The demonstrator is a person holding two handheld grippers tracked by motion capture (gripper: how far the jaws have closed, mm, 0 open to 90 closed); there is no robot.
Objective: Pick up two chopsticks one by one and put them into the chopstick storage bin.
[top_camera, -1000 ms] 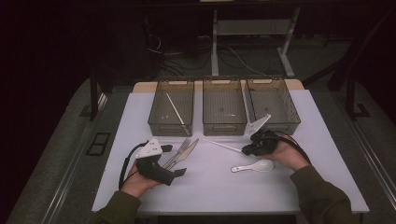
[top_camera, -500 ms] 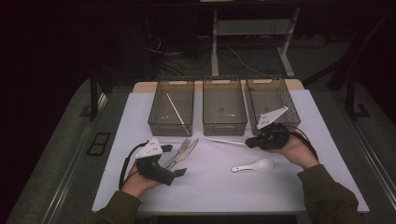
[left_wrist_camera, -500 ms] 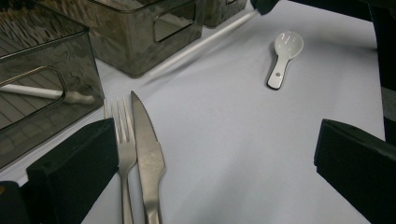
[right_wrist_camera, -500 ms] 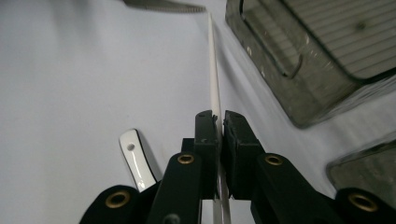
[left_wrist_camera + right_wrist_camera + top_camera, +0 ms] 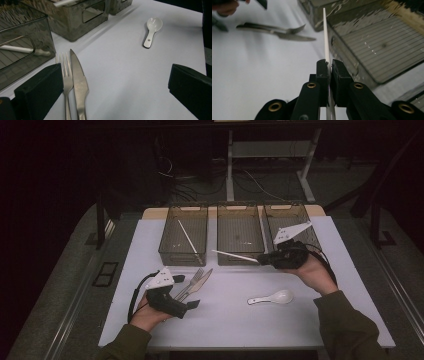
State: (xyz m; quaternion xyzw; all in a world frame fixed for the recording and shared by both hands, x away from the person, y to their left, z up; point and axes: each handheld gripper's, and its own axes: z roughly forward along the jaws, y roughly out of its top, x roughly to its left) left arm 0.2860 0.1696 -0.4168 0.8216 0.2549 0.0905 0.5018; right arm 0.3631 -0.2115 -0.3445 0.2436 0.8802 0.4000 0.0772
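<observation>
Right now the right gripper (image 5: 262, 259) clamps a white chopstick (image 5: 234, 255) mid-frame, probably bound for the left bin (image 5: 167, 249); left gripper (image 5: 112, 92) idles open.

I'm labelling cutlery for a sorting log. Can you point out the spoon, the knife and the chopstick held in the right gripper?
spoon (image 5: 283, 296): high view, on its bowl.
knife (image 5: 78, 80): left gripper view, on the middle of its blade.
chopstick (image 5: 326, 42): right gripper view, on its shaft above the jaws.
</observation>
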